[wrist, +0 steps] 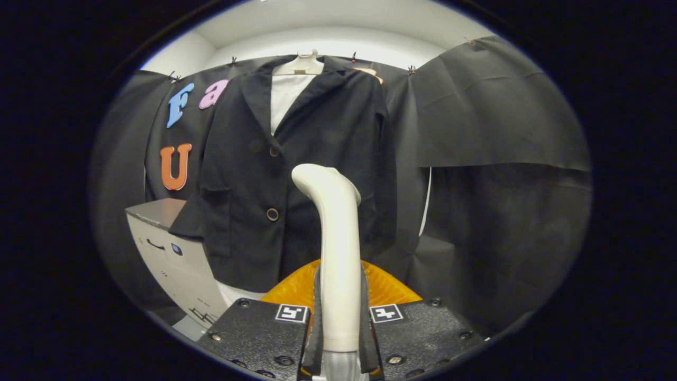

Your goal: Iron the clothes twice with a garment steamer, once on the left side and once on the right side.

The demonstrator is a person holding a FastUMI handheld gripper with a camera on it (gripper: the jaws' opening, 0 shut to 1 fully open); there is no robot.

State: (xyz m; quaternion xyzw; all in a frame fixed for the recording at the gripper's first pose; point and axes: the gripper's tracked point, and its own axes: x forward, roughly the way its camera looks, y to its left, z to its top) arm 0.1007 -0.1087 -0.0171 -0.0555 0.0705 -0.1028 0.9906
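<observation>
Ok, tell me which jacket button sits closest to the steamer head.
The lower button on the black jacket, lighter-rimmed, level with the steamer head gripped in the gripper. The upper button sits higher, at the lapels' meeting point.

No legible text (just coded square tags [292, 313] by jaws clamping the steamer [338, 254]).

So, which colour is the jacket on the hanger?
Black, over a white layer. The jacket shows best in the gripper view, beyond the steamer.
</observation>
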